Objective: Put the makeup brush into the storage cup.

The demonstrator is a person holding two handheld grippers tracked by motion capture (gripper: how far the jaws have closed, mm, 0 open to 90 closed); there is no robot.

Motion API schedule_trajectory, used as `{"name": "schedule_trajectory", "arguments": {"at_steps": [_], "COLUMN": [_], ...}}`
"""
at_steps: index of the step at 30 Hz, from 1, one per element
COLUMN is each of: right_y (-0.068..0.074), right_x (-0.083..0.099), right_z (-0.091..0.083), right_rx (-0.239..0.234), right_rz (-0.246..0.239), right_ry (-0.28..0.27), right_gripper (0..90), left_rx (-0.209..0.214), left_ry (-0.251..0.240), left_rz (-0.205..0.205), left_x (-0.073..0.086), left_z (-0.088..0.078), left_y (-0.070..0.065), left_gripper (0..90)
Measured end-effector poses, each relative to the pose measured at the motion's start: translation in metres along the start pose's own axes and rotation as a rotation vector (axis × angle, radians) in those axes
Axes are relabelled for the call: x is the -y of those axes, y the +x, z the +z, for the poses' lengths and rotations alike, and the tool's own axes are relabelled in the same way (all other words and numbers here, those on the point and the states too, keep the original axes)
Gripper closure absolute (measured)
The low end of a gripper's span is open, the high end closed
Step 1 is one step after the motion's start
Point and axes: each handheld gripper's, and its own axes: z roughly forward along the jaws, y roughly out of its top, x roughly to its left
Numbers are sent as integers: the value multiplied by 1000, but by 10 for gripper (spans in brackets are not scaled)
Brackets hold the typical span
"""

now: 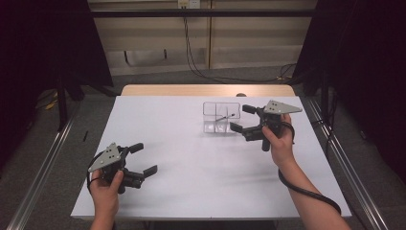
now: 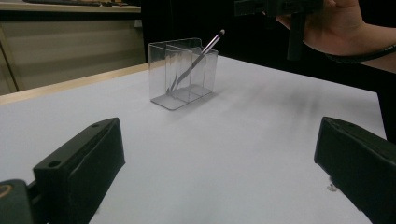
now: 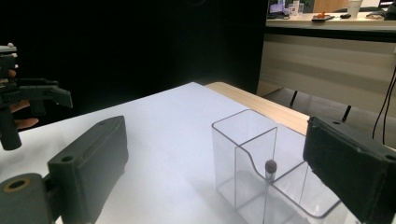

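High view: right tongs, released, flank the clear divided holder at upper centre of the worktop; a pen leans inside. Left tongs released, lower left. No legible markings.

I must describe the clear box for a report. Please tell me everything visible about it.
The clear box looks like transparent plastic, open-topped, split by inner walls into compartments. It stands upright on the white table, far right of centre. A thin dark pen leans inside, its tip above the rim. The right gripper hovers beside it, open, not touching.
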Motion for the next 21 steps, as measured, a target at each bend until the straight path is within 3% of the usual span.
{"name": "schedule_trajectory", "arguments": {"at_steps": [21], "right_y": [3], "right_x": [16], "right_z": [-26], "right_rx": [3], "right_rz": [8], "right_ry": [3], "right_gripper": [61], "left_rx": [0], "left_ry": [-2], "left_rz": [-1], "left_x": [0], "left_z": [0], "left_y": [1], "left_gripper": [15]}}
